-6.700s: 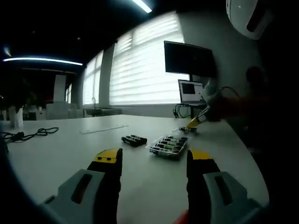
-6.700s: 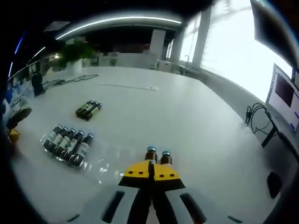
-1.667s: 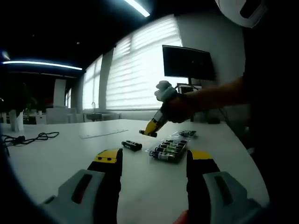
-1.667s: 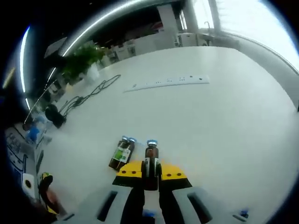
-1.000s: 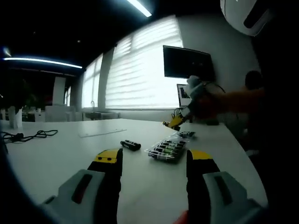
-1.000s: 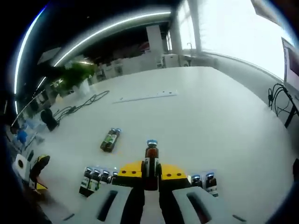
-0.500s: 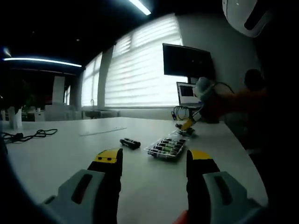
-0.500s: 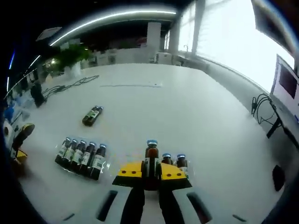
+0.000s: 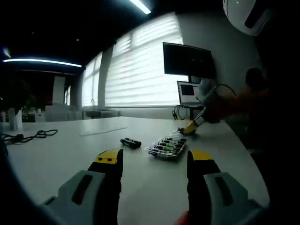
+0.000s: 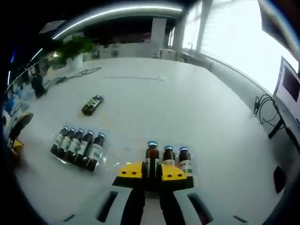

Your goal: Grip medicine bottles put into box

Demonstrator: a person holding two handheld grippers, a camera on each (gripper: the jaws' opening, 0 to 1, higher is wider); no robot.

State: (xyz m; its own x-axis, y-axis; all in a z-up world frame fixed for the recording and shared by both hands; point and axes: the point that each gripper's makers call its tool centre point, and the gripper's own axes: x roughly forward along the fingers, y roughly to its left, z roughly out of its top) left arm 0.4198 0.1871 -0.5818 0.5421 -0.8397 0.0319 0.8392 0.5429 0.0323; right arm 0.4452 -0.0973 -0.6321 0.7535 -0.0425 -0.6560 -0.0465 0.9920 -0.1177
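My right gripper (image 10: 151, 173) is shut on a brown medicine bottle with a blue cap (image 10: 151, 152), held low beside two bottles (image 10: 176, 158) that lie in the clear plastic box (image 10: 123, 155). A row of several bottles (image 10: 78, 146) fills the box's other end. One loose bottle (image 10: 92, 104) lies on the white table farther off. My left gripper (image 9: 154, 159) hovers open over the table, short of the box (image 9: 166, 147) and the loose bottle (image 9: 130, 143). Beyond them, a gloved hand (image 9: 206, 91) holds the right gripper (image 9: 191, 125) down at the box's far end.
A black cable (image 9: 28, 136) lies at the table's left. A monitor (image 9: 187, 58) and a laptop (image 9: 190, 91) stand behind the box near the window. A thin white strip (image 10: 140, 78) lies farther across the table, and cables (image 10: 262, 112) hang at its right edge.
The right gripper has brought its bottle down closer to the two bottles in the box. The left gripper has stayed still and open.
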